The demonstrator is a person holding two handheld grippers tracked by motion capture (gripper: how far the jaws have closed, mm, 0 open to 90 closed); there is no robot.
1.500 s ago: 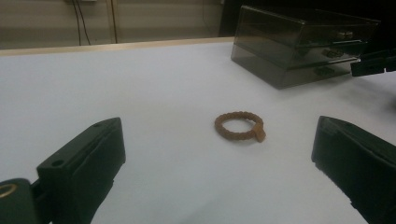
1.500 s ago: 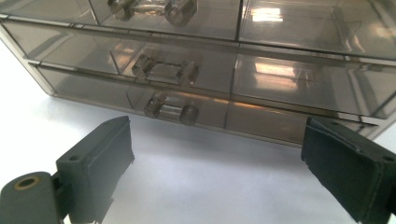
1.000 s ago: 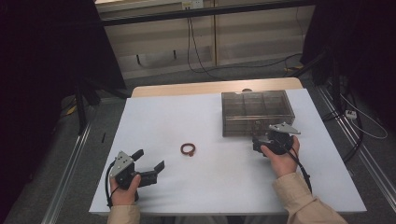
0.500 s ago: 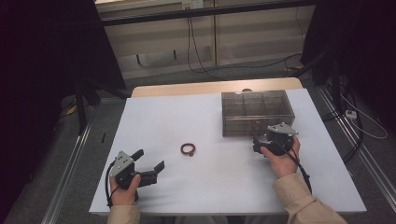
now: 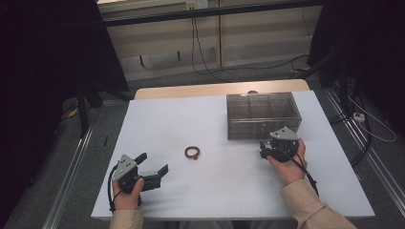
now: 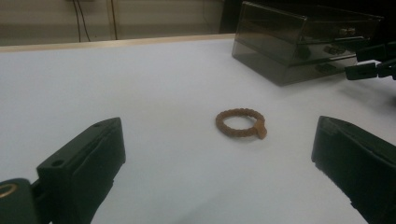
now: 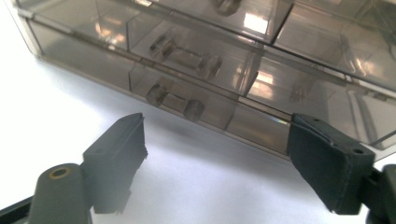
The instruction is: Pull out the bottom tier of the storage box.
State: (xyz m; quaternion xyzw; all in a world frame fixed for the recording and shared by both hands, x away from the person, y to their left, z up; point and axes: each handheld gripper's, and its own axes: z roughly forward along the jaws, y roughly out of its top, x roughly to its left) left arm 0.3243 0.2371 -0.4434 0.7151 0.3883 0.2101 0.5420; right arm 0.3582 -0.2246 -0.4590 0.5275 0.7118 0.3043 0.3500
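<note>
The right gripper (image 5: pixel 265 150) sat just in front of the smoky clear box (image 5: pixel 263 116), its jaws apart with nothing between them, and they had just been closing a little. In the right gripper view the lower drawer handle (image 7: pixel 175 101) lay just ahead of the jaws, left of their midline, with a second handle (image 7: pixel 185 55) above it on the box.

The step in hand looked like taking the lower handle to pull that drawer out. To do it well, the gripper should shift toward the handle until it sat centred, close squarely on it, then draw straight back from the box, level with the table (image 5: pixel 219 191), so the box did not slide.

The left gripper (image 5: pixel 154 164) rested well to the left of the box, jaws wide and empty. The brown braided ring (image 5: pixel 192 152) lay on the table between that gripper and the box, untouched.
</note>
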